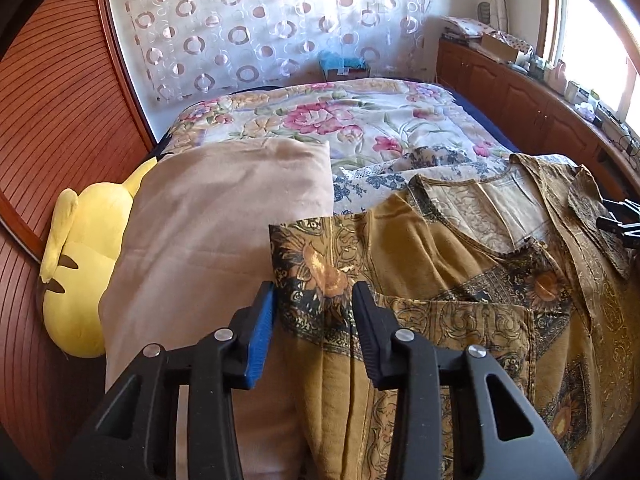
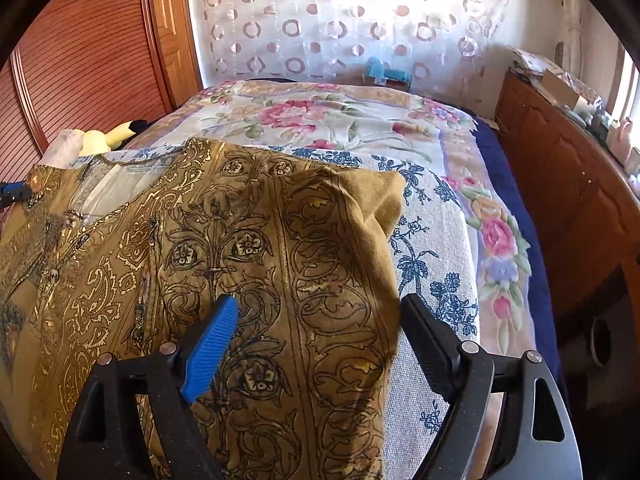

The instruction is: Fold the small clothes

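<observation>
Left wrist view: the left gripper (image 1: 314, 292) has its jaws spread, set either side of the folded-over corner of the shirt (image 1: 460, 280). The dark sunflower-printed edge lies right between them, but whether it is touched I cannot tell. The mustard shirt spreads from here to the right across the bed (image 1: 360, 120), its neckline toward the far side, so its long axis runs near to far. A beige pillow (image 1: 208, 216) lies just left of the jaws, with a yellow plush toy (image 1: 76, 276) beyond it. The right gripper (image 1: 620, 220) peeks in at the far right edge.

Right wrist view: the right gripper (image 2: 318, 312) also has its jaws spread wide, straddling the shirt's (image 2: 248, 240) right side, holding nothing. The cloth's right edge runs just inside the right jaw, so I judge this hand nearer that side, with the fold going leftward
</observation>
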The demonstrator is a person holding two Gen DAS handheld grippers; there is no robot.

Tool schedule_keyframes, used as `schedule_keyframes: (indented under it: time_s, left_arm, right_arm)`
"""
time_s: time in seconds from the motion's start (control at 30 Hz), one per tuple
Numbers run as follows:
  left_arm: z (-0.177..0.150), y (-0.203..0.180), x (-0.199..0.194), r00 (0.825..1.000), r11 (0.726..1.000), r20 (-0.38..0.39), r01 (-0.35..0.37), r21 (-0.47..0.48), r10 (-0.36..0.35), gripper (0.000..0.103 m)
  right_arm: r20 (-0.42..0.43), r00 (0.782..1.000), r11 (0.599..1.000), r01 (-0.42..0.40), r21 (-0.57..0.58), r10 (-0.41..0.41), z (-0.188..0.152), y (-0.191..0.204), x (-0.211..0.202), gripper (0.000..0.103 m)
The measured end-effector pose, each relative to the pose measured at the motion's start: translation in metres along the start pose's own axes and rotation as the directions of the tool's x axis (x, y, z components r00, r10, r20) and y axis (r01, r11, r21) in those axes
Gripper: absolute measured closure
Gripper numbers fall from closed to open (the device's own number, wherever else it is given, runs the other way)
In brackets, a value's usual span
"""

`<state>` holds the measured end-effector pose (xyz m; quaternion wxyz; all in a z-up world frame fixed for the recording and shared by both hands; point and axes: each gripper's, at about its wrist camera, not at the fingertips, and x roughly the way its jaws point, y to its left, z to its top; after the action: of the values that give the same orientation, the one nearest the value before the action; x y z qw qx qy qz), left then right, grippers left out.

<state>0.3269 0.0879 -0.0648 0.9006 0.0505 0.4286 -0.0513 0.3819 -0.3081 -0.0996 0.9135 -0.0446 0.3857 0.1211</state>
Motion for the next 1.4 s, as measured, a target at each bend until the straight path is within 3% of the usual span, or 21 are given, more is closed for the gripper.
schedule_keyframes:
  time_s: [0.1, 0.27, 0.37, 0.47, 0.57, 0.8, 0.93, 1.03, 1.13, 1.2, 1.3, 1.4]
  left_arm:
    - [0.0, -0.001, -0.001, 1.0, 1.0, 0.004, 0.004, 0.003, -0.004, 0.063]
    - [0.001, -0.002, -0.004, 0.999, 1.0, 0.028, 0.025, 0.013, -0.025, 0.076]
    - [0.001, -0.002, -0.004, 0.999, 1.0, 0.029, 0.016, 0.019, -0.017, 0.076]
    - [0.001, 0.001, -0.002, 1.0, 1.0, 0.023, 0.006, 0.016, -0.007, 0.076]
    - [0.001, 0.005, 0.0, 1.0, 1.0, 0.019, 0.007, 0.009, -0.007, 0.076]
    - [0.001, 0.006, 0.001, 1.0, 1.0, 0.018, 0.004, 0.007, -0.004, 0.076]
    - [0.002, 0.005, 0.0, 1.0, 1.0, 0.021, 0.01, 0.012, -0.011, 0.076]
    - [0.002, 0.001, -0.003, 0.999, 0.999, 0.028, 0.019, 0.028, -0.02, 0.085]
    - [0.004, -0.003, -0.007, 0.999, 0.999, 0.041, 0.03, 0.034, -0.031, 0.093]
    - [0.005, -0.004, -0.009, 0.998, 0.998, 0.044, 0.047, 0.033, -0.048, 0.095]
    - [0.005, -0.008, -0.014, 0.997, 0.998, 0.055, 0.05, 0.041, -0.053, 0.098]
    - [0.005, -0.011, -0.023, 0.995, 0.998, 0.076, 0.054, 0.04, -0.057, 0.098]
  right_arm:
    - [-0.001, 1.0, 1.0, -0.001, 0.001, 0.001, 0.001, 0.001, 0.001, 0.017]
    - [0.0, 1.0, 1.0, 0.001, 0.0, -0.001, 0.001, 0.0, 0.0, 0.017]
    - [-0.013, 1.0, 0.999, 0.0, 0.035, 0.0, 0.003, -0.005, -0.002, 0.017]
    - [0.029, 0.998, 0.994, -0.053, 0.091, 0.051, 0.009, -0.017, -0.015, 0.017]
    - [0.024, 0.999, 0.995, -0.037, 0.096, 0.035, 0.02, -0.027, -0.015, 0.018]
    - [-0.05, 0.997, 0.991, -0.056, 0.124, 0.063, 0.042, -0.043, 0.016, 0.039]
    - [-0.082, 0.995, 0.995, -0.048, 0.082, 0.055, 0.054, -0.037, 0.031, 0.041]
    - [-0.081, 0.995, 0.997, -0.055, 0.058, 0.059, 0.061, -0.032, 0.034, 0.047]
    - [-0.079, 0.996, 0.999, -0.041, 0.014, 0.042, 0.063, -0.028, 0.036, 0.06]
    - [-0.078, 0.995, 0.998, -0.059, 0.001, 0.059, 0.061, -0.026, 0.034, 0.08]
    - [-0.073, 0.996, 0.998, -0.061, -0.02, 0.06, 0.059, -0.023, 0.031, 0.09]
    - [-0.045, 0.998, 0.998, -0.054, -0.036, 0.053, 0.056, -0.018, 0.022, 0.093]
